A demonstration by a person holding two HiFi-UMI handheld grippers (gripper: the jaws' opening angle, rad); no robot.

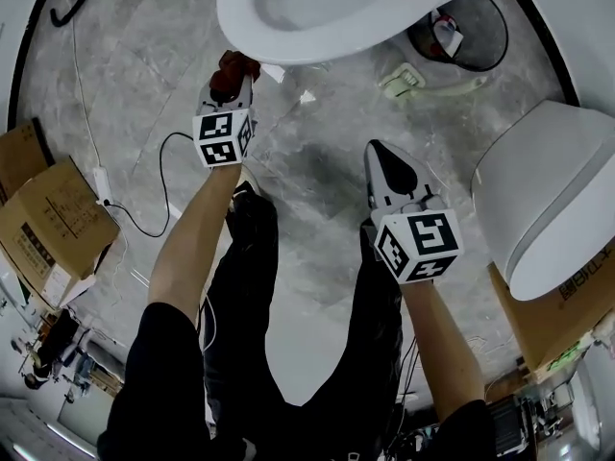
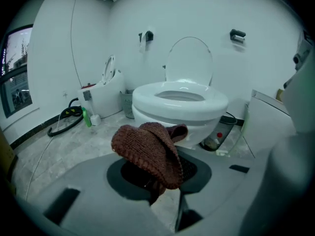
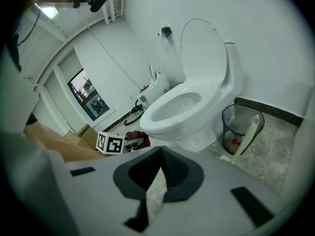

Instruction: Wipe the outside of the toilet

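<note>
Left gripper [image 1: 233, 75] pinches bunched brown knitted cloth [image 2: 147, 149], jaws clamped on fold. Cloth sits close under front rim of toilet [image 2: 179, 101]; contact not determinable. Toilet lies straight ahead of left fingers, its long axis in line with them. Right gripper [image 3: 156, 173] has jaws pressed together, empty, farther from toilet (left judged the wiping tool).

1. Washroom: white toilet [image 1: 317, 12] at top centre, on a grey marble-pattern floor [image 1: 317, 166].
2. Second toilet [image 1: 548, 190] at right edge; mesh waste bin [image 1: 485, 41] upper right; cardboard boxes [image 1: 53, 224] at left.
</note>
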